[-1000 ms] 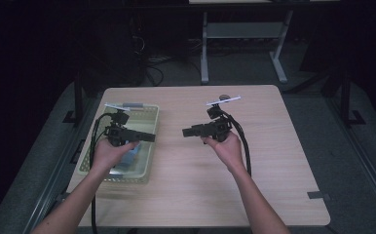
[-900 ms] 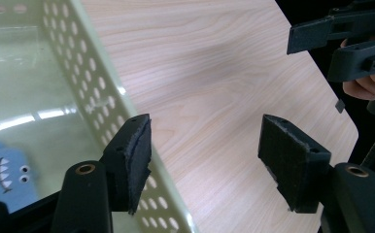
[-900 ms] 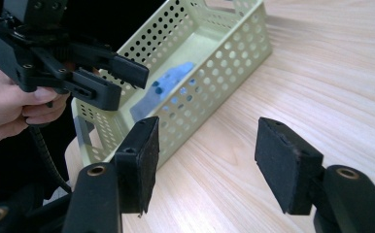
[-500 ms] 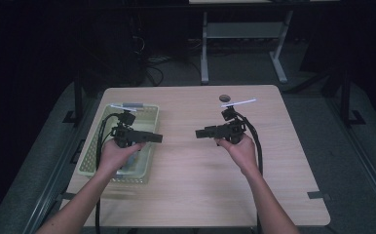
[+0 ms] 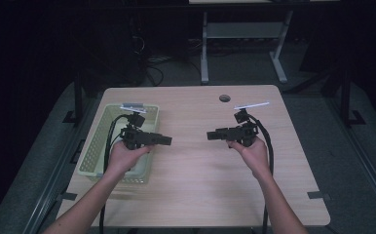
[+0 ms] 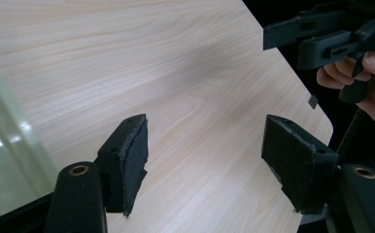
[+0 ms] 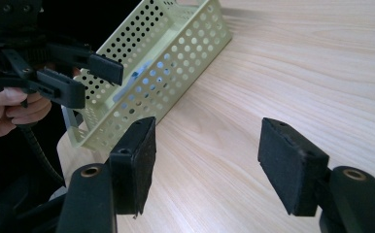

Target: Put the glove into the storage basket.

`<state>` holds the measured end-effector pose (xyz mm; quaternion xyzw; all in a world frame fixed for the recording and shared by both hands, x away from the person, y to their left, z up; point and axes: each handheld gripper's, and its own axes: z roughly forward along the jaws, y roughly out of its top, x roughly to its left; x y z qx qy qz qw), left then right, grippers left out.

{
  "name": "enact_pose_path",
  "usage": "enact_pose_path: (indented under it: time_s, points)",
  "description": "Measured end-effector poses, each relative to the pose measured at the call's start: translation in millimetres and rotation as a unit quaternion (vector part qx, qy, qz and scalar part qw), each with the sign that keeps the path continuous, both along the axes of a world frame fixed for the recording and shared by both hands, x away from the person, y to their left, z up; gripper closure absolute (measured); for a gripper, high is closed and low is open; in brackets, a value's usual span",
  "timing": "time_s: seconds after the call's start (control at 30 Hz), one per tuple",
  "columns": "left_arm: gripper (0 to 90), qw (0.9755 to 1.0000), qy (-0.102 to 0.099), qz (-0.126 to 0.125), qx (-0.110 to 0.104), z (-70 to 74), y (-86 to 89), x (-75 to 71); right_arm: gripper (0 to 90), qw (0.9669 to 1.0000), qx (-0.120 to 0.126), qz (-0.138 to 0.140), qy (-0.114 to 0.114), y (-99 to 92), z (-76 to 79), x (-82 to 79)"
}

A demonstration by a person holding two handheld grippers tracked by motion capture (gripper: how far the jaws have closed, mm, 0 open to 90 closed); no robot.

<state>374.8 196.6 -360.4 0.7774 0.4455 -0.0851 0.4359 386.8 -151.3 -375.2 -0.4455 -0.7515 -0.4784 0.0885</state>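
High view first: both hands are up over the desk (image 5: 196,185), left gripper (image 5: 165,140) and right gripper (image 5: 212,134) pointing at each other across a stretch of bare wood. Nothing is carried. Left gripper view confirms it, fingers (image 6: 127,160) spread wide with only desk grain between them, and they have just been opening a touch further. Same story in the right gripper view: fingers (image 7: 137,160) spread, freshly eased apart, nothing pinched.

So where is the work? The pale green perforated basket (image 5: 98,146) sits on the desk's left side, right under and behind the left hand. Right gripper view looks through its holes at something light inside (image 7: 132,80), possibly a small flat item with a blue mark, though the perforations make it hard to say.

Reading the play: this looks like a pause between steps, both tools empty and level. My call is the next move needs the left gripper to turn back and dip into the basket, fingers kept wide, clearing the near wall before coming down on whatever lies there.
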Motion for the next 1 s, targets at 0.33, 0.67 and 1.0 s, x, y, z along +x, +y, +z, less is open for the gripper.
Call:
enact_pose_path:
  time_s: [0.33,0.67,1.0]
  points:
    - [31.9,0.9998,0.000,-0.021,0.002,-2.9,-20.6,-4.7,37.4,0.9999,0.000,-0.014,0.008,-19.8,-6.6,-5.1]
    - [30.6,0.9994,0.008,-0.034,-0.008,-9.2,-35.8,-7.8,36.8,0.9994,0.004,-0.029,0.018,-39.9,-16.5,-11.0]
    - [30.6,0.9991,0.007,-0.036,-0.022,-16.9,-45.2,-10.4,36.7,0.9991,0.000,-0.036,0.022,-54.7,-21.6,-16.0]
